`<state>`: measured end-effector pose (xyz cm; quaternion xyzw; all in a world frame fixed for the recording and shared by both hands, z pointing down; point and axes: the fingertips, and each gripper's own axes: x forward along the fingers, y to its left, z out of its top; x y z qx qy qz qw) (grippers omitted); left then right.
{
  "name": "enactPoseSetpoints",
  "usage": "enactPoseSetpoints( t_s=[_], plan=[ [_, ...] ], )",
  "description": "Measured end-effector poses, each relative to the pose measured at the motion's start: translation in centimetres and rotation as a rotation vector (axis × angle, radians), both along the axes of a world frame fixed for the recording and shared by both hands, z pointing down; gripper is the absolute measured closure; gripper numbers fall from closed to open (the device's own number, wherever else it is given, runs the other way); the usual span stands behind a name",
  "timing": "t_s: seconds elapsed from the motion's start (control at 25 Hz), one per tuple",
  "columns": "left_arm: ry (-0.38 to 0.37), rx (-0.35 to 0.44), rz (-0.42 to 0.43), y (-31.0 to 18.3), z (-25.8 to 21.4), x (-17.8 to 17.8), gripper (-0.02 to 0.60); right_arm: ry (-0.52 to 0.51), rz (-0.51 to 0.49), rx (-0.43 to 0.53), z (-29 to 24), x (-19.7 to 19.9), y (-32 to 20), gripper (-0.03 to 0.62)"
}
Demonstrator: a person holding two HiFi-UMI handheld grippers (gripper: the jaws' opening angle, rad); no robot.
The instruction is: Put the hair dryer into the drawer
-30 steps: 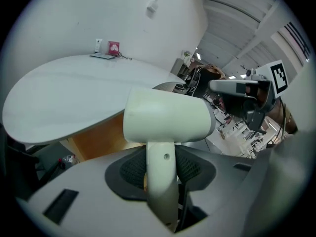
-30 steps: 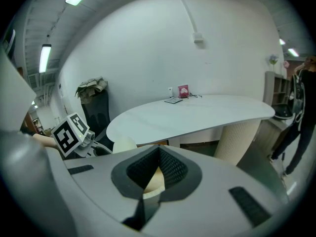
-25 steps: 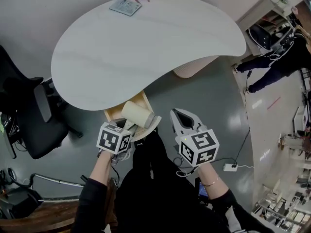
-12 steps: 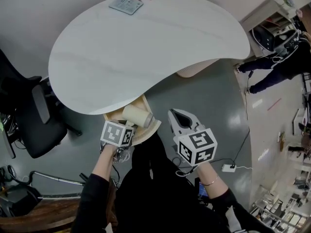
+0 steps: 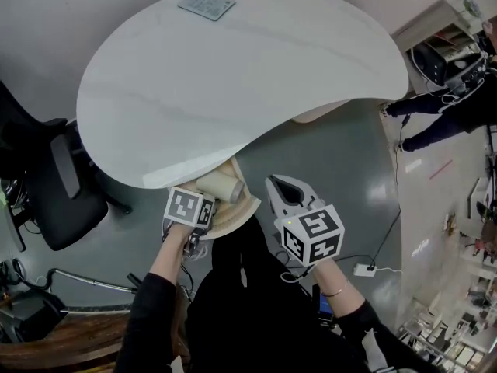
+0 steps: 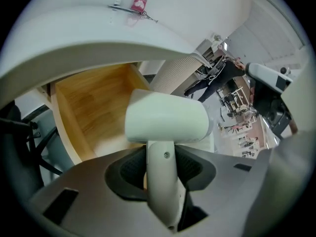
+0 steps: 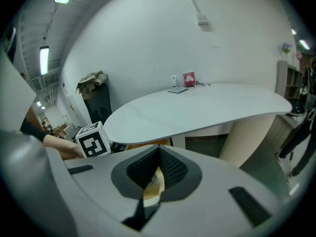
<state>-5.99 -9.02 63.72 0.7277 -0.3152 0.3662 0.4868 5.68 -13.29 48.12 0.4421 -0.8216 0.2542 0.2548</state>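
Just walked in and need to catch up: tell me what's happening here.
A person works with a hand-held gripper in each hand. The left hand-held gripper is clamped on the handle of a white hair dryer, holding it over the open wooden drawer under the white table. The right hand-held gripper is shut and empty, beside the drawer.

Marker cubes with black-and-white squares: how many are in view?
2. The left cube rides the left gripper, holding the hair dryer at the open drawer; the right cube rides the right gripper beside it. None seems hidden.
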Motion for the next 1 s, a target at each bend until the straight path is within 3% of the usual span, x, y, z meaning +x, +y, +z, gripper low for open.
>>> enactPoseSetpoints(
  t_s=[0.56,1.0],
  plan=[
    [-0.108,-0.055,-0.056,0.3,2.9,-0.8,0.416,0.009,-0.04,-0.05,2.0,-1.0,-0.4,0.591],
    [-0.173,-0.161,-0.085,1.4,5.4,-1.5,0.416,0.019,-0.071,-0.064,2.8,-1.7,-0.2,0.591]
  ],
)
